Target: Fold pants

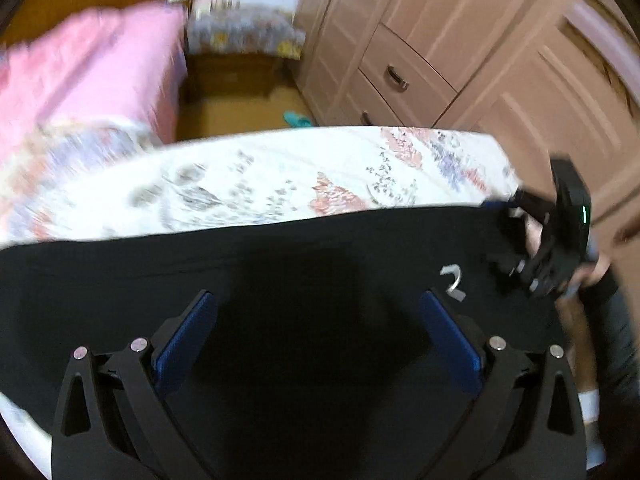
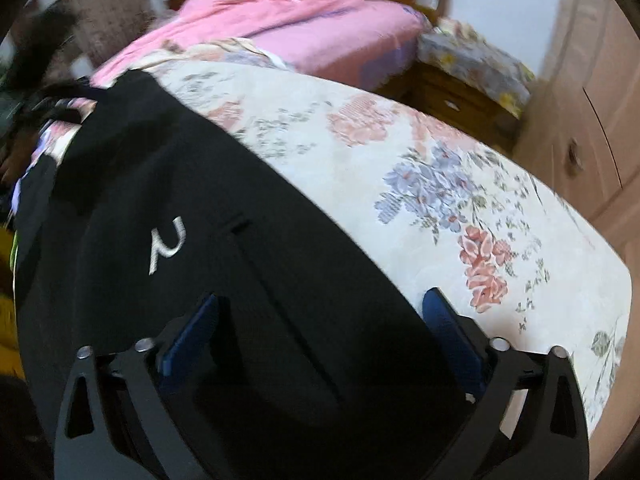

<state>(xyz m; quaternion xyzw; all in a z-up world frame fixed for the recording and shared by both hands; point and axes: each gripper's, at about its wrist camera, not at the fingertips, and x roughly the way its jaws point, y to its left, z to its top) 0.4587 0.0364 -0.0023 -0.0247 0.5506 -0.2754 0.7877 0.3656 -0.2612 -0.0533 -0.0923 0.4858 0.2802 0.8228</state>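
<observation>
You have one pair of black pants (image 2: 168, 208) spread flat on the bed (image 2: 400, 184), lying along the near edge with its long axis running left to right across your body. A small white logo (image 2: 167, 245) marks the cloth toward your right end. Your left gripper (image 1: 318, 332) hangs over the middle of the dark cloth with its blue fingers (image 1: 188, 336) wide apart and nothing between them; the pants lie directly below and ahead of it. Your right gripper (image 2: 322, 334) is also spread open and empty, over the cloth's right portion, with the far edge of the pants running just past its right finger and the logo ahead to its left. From the left camera the right gripper shows at the pants' right end, so it is probably the nearer one to that end, while the left must travel to reach the other. Beyond the pants lie floral bedding, one pink quilt (image 2: 304, 20), one nightstand (image 2: 460, 108) and a wardrobe (image 1: 460, 48).
</observation>
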